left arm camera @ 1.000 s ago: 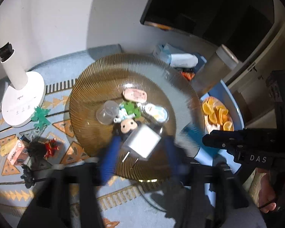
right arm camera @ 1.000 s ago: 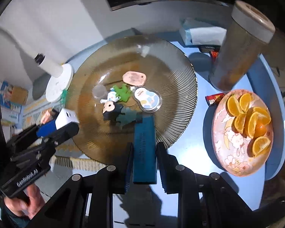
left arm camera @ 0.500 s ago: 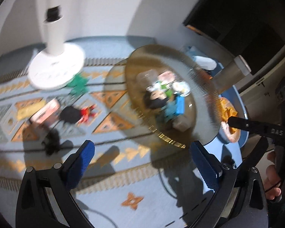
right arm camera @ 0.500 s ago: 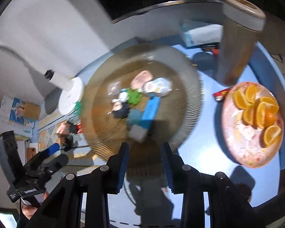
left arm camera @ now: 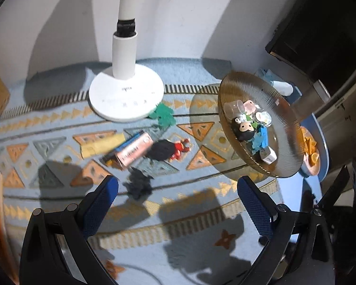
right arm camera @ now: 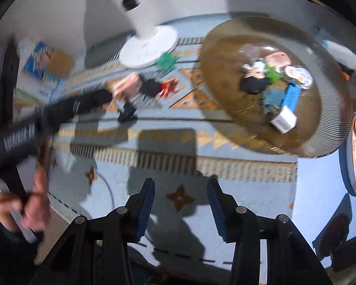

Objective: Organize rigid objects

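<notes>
Rug [left arm camera: 59, 128]: toys [left arm camera: 163, 150] beyond fingers [left arm camera: 102, 197].

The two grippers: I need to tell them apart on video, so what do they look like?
Both look alike. The left gripper and the right gripper each have a black frame of angular linkages with round silver pivot pins, and two fingers faced with blue textured pads. In the right wrist view the left unit's black body carries white lettering, too blurred to read. No sleeve is clearly visible.
</notes>
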`<state>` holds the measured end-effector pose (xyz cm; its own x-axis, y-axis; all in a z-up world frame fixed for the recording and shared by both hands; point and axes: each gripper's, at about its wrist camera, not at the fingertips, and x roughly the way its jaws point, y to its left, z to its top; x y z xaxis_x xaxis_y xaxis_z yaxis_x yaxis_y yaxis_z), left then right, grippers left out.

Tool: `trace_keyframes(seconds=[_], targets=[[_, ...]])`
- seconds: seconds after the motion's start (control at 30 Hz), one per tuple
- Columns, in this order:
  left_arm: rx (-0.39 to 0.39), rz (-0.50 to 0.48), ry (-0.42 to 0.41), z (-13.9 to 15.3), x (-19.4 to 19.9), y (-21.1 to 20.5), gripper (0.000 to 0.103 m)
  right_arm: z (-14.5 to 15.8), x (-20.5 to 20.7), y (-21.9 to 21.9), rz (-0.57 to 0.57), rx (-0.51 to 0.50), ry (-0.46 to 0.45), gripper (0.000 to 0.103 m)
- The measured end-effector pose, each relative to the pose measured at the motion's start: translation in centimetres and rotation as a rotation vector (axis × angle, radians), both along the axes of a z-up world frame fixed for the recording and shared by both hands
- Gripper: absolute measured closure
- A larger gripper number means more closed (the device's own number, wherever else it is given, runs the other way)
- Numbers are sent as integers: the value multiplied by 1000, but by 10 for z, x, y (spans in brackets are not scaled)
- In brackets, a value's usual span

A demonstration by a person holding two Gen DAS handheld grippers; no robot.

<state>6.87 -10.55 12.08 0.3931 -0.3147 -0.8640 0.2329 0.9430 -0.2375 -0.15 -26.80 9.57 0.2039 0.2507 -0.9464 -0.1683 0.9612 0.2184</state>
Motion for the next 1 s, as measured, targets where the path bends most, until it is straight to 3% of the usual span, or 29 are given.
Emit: trace_keyframes(seconds=[0.6, 1.0], targets=[[36, -78, -5, -10, 25, -11, 3, -3, -26, 3, -115, 10, 4, 59], [41, -67, -14, -9, 26, -4, 3, -3, -31, 11, -80, 10, 7, 58]])
